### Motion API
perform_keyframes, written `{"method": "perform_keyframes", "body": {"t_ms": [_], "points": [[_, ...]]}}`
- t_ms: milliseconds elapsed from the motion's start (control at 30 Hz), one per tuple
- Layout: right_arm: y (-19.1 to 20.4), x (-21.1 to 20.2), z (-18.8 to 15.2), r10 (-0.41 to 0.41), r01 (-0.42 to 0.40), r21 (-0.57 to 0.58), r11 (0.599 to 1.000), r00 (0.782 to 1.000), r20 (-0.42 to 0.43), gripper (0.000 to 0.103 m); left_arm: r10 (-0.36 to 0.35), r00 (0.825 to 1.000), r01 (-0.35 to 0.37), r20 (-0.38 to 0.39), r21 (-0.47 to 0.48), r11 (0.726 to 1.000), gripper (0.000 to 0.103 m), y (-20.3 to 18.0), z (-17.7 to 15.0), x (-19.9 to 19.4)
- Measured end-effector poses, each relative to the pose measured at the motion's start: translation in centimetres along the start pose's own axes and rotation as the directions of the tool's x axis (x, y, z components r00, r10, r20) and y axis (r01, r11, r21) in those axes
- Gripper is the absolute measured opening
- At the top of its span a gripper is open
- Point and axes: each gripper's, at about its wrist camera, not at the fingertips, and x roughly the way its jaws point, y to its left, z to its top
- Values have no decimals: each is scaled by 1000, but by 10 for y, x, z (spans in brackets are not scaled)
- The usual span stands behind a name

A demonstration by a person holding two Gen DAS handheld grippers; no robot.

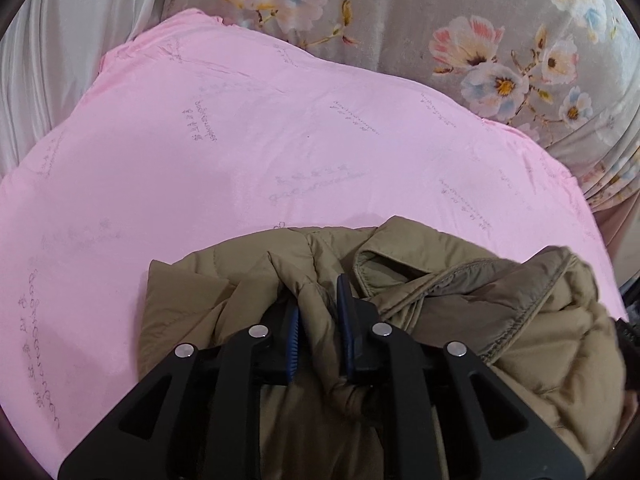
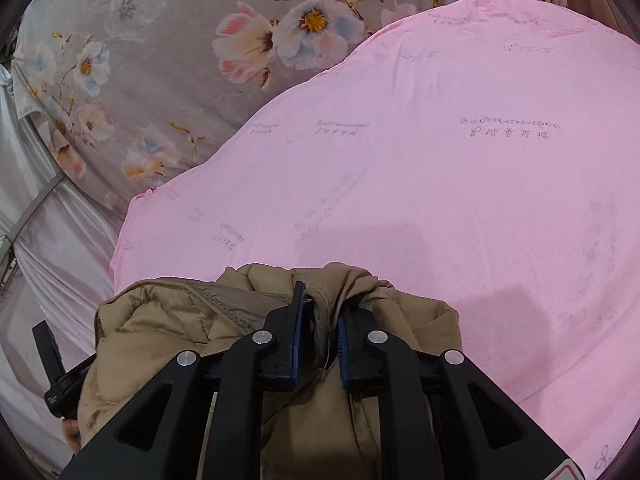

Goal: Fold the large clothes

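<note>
Pink sheet [image 1: 248, 152] printed with faint grey script lies spread flat, lightly creased near its far corner. Beyond it, grey bedding with a floral print [image 1: 460, 20], pink, blue and white blossoms. White satin-like fabric [image 1: 60, 60] in folds runs along the sheet's edge.

The jacket [image 1: 500, 320] is running off the lower edge; the grey writing on the pink sheet [image 2: 440, 180] is staying unreadable.

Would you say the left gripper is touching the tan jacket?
Touching: in the left wrist view, jacket fabric bunches between the left gripper fingers and lies against the blue pads.
</note>
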Motion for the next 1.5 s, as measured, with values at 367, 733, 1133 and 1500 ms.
{"method": "perform_keyframes", "body": {"t_ms": [367,733,1133,1500], "points": [[65,-102,-8,-46,80,-219,972,987,156,28,7,984,-24,177,95,995,75,-5,2,-127],[168,31,-27,-131,61,-489,870,985,-110,6,144,989,-131,-39,235,963,36,-71,21,-4],[45,45,16,-275,251,-206,946,957,-95,0,210,977,-200,-48,158,967,37,-26,31,48],[40,54,6,-226,208,-176,962,970,-88,0,182,983,-178,-25,115,977,40,-19,23,56]]}}
